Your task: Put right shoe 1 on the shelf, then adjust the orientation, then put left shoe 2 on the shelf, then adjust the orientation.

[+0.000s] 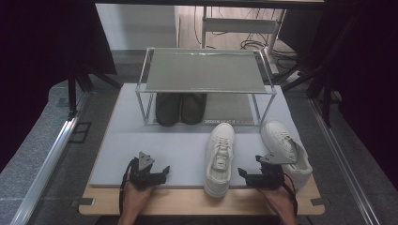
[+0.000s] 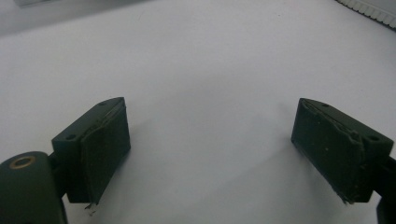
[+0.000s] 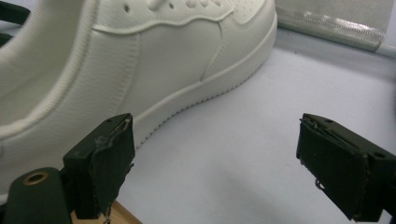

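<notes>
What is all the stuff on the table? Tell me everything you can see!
White sneakers: 2, white; one near the middle front of the mat, one at the right.
Dark shoes: 2, dark grey, side by side on the rack's bottom shelf.
Shoe rack: 1, silver frame with grey shelves, at the back of the mat.
Mat: 1, pale grey, covering most of the table.
Table: 1, light wood, edge showing at the front.
Left gripper: 1, black, open, over bare mat.
Right gripper: 1, black, open, between the sneakers.
Hands: 2, one holding the left gripper, one the right gripper.
</notes>
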`<state>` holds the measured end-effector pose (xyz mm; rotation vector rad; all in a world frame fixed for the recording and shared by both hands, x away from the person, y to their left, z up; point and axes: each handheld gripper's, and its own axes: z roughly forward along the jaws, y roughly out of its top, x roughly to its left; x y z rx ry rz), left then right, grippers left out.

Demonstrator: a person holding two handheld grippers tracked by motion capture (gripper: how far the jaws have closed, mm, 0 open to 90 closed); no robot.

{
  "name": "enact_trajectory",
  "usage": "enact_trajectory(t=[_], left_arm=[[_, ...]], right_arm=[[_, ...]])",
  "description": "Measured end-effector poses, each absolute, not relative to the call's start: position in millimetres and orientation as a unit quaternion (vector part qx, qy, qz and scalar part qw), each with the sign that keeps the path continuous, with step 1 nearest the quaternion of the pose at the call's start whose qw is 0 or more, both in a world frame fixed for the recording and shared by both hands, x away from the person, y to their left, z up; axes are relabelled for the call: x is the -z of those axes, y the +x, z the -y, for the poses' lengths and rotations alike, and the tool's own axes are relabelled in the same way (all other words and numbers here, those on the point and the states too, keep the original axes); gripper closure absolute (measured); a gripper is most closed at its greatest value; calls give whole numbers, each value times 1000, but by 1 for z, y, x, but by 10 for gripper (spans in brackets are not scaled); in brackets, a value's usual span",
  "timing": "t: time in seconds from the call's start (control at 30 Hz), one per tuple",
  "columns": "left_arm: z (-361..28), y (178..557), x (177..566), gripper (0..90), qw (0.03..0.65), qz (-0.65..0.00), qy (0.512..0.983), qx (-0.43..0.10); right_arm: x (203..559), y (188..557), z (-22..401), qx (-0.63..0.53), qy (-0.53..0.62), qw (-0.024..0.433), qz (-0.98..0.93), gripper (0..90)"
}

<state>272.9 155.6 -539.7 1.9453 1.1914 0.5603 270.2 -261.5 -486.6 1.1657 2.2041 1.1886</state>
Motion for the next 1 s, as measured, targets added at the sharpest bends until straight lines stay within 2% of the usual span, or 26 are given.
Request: enact_trajectory(t=[0.53,0.77,1.0], left_arm=[[-155,273,540,113,385,-469,763,-221],[-155,273,540,113,385,-470,763,-222],[-155,273,540,114,385,-471,762,-222]], right_arm=[[459,261,254,-435,390,174,-793,118],[448,259,249,-444,383,171,-792,164],[442,261,242,-450,381,149,-794,239]])
